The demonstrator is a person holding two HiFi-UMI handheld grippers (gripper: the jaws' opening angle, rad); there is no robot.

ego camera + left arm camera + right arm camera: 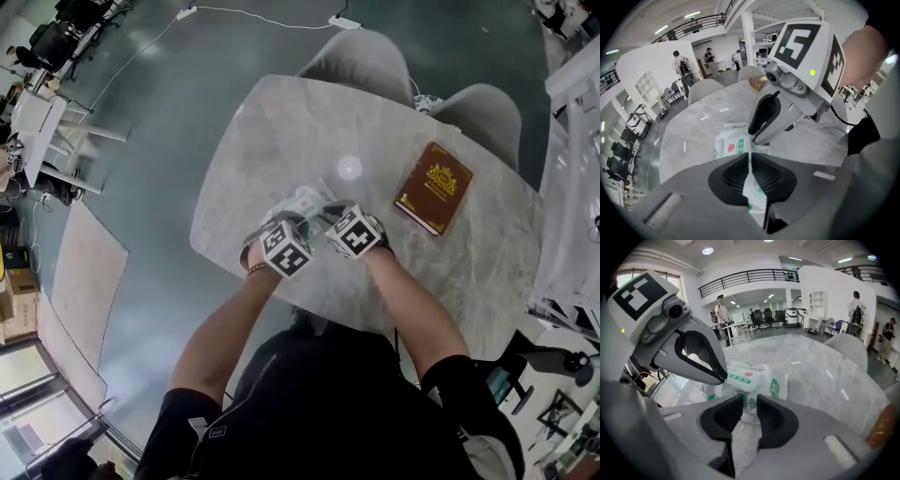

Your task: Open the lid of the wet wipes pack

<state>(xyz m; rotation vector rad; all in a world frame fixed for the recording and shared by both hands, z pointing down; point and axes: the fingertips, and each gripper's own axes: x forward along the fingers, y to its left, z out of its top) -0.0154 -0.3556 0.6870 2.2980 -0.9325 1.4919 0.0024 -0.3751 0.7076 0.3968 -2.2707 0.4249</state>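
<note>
The wet wipes pack (pixel 305 201) lay on the marble counter (pixel 300 112), well apart from a brown book (pixel 433 186). The left claw (pixel 751 157) was closed narrow on the pack's edge (thin film pinched). The right claw (pixel 750 401) stood wider, with the pack between its jaws but not pressed. The wipes inside were hidden.

Right tongs at wet wipes pack on marble surface
Right tongs (pixel 750 401) at bottom centre, jaws a little apart, white film of the wet wipes pack (pixel 761 383) showing in the gap; left tongs (pixel 723 377) with marker cube at upper left, tip touching the pack beside its lid (pixel 740 377) with green print; pack lies on the pale marble surface (pixel 820 366); edge of a brown book (pixel 880 427) at far right; grey chair (pixel 848 348) and standing people behind
</note>
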